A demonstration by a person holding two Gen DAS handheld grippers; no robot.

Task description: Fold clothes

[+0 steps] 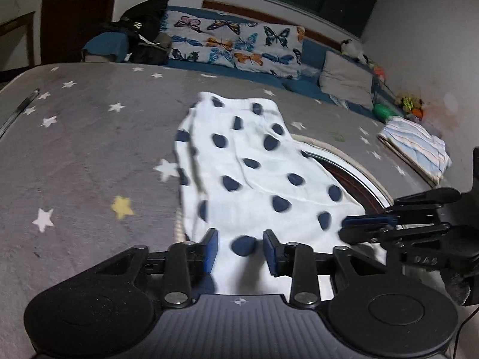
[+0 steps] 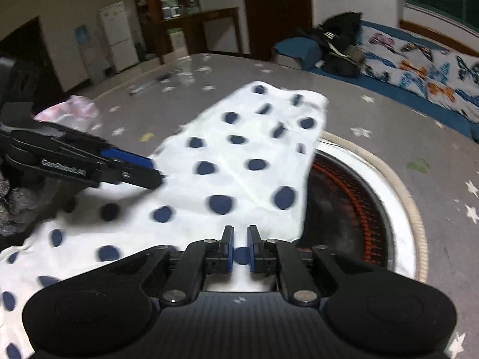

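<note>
A white cloth with dark blue spots (image 1: 254,164) (image 2: 239,155) lies spread on the grey star-print table cover (image 1: 89,149), its right side draped over a round heater opening (image 2: 359,203). My left gripper (image 1: 241,249) is open over the cloth's near edge, with cloth showing in the gap between its blue pads. From the right wrist view it (image 2: 155,176) hovers just above the fabric and casts a shadow. My right gripper (image 2: 241,230) is shut to a narrow slit over the near edge. Whether it pinches fabric I cannot tell. It (image 1: 344,229) sits at the cloth's near right corner.
A folded striped cloth (image 1: 416,146) lies at the table's far right. A crumpled pink garment (image 2: 69,113) sits at the far left. Behind the table runs a blue couch with a butterfly cover (image 1: 239,45) and a dark bag (image 1: 146,36).
</note>
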